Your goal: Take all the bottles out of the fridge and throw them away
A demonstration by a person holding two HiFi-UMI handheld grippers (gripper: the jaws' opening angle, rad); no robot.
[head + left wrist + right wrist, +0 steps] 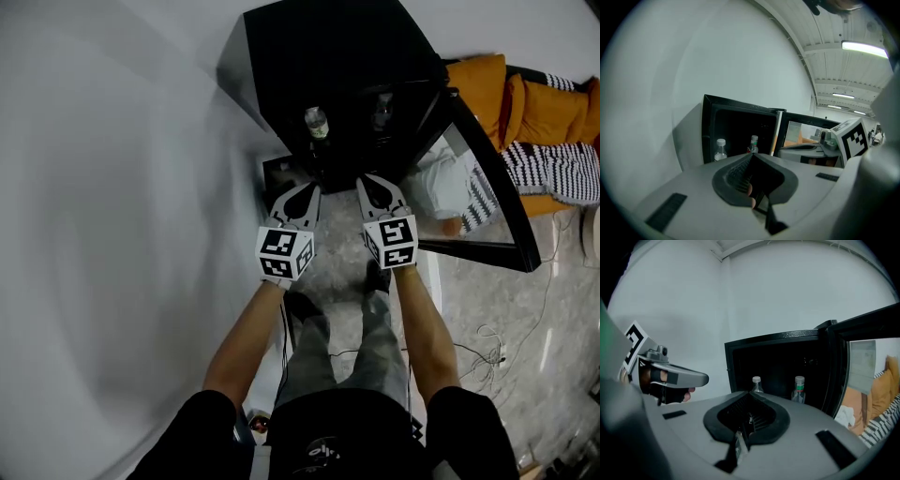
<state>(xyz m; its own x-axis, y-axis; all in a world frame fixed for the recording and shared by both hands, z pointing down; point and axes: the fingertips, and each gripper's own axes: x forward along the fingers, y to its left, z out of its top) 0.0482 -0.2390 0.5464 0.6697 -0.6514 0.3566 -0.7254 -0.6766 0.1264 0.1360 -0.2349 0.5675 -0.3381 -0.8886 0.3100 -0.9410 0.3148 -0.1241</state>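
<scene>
A black mini fridge (pixel 309 56) stands against the wall with its door (pixel 483 192) swung open to the right. Two clear bottles stand inside: one with a white cap (pixel 316 122) on the left and one with a green label (pixel 382 111) on the right. My left gripper (pixel 306 190) and right gripper (pixel 371 182) hover side by side just in front of the opening, both shut and empty. The left gripper view shows both bottles (pixel 720 150) (pixel 753 144) past the shut jaws. The right gripper view also shows them (pixel 757 384) (pixel 799 388) ahead.
The white wall (pixel 112 187) runs along the left. An orange sofa (pixel 525 94) with a striped cloth stands behind the glass door. Cables (pixel 497 356) lie on the marble floor at right. The person's legs stand below the grippers.
</scene>
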